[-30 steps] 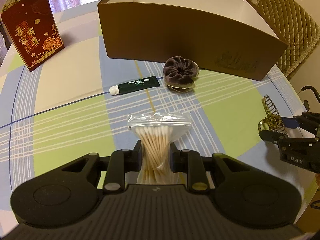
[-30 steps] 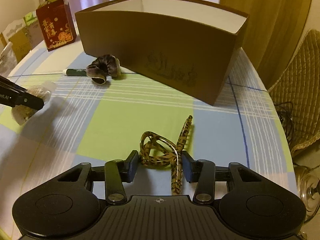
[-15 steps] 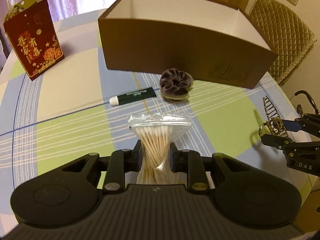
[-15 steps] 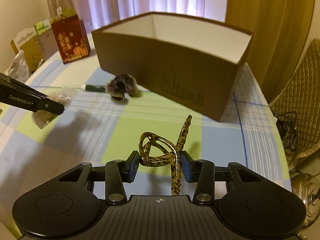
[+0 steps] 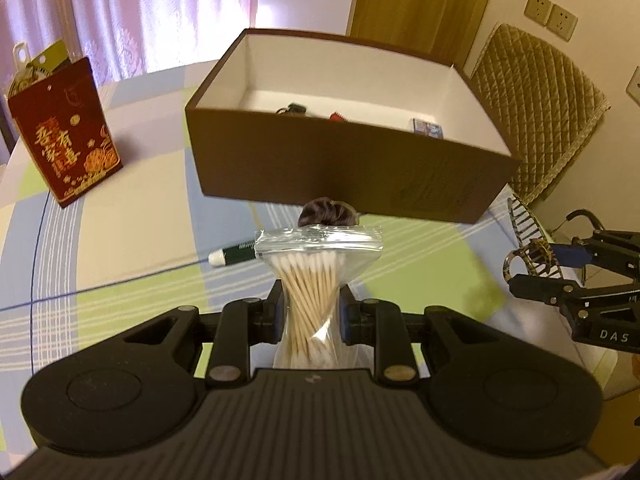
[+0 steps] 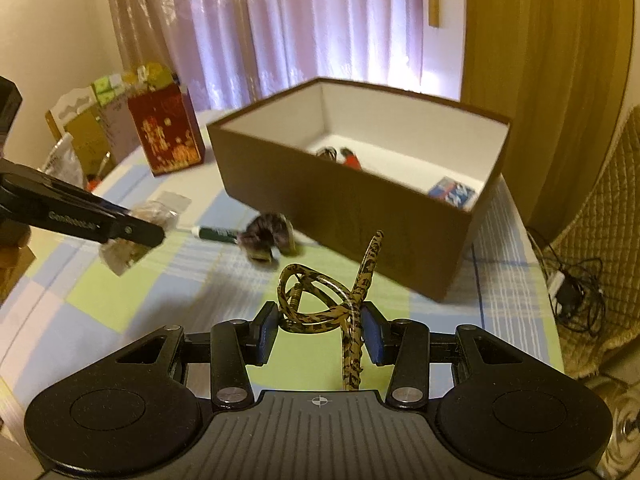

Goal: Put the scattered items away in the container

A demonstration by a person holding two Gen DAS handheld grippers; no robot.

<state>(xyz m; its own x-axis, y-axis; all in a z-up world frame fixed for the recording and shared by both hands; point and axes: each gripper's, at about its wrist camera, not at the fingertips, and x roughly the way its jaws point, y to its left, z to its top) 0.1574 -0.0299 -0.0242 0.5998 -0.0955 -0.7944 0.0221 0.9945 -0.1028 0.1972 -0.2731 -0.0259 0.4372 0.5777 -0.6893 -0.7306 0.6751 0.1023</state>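
Left wrist view: my left gripper (image 5: pixel 308 314) is pinched on the waist of a clear zip bag of cotton swabs (image 5: pixel 314 280), its fingers squeezing the plastic so the swabs bunch into an hourglass, and the bag is held in the air short of the brown box (image 5: pixel 352 168). That box stands open on the checked tablecloth (image 5: pixel 120 240); on its white floor lie a dark item, a red one and a small blue packet near the right wall. Just before the box's near wall, on the cloth, lies a dark velvet scrunchie (image 5: pixel 326 214), and beside it, farther from the box, a green tube (image 5: pixel 234 254) with a white cap. Left of the box, well apart, stands a red gift bag (image 5: pixel 66 136).

Right wrist view: my right gripper (image 6: pixel 320 326) is clamped on a leopard-patterned hair claw (image 6: pixel 332 300), one long prong rising toward the box's near corner, the clip held off the cloth. The same view shows the swab bag to the left of the box.
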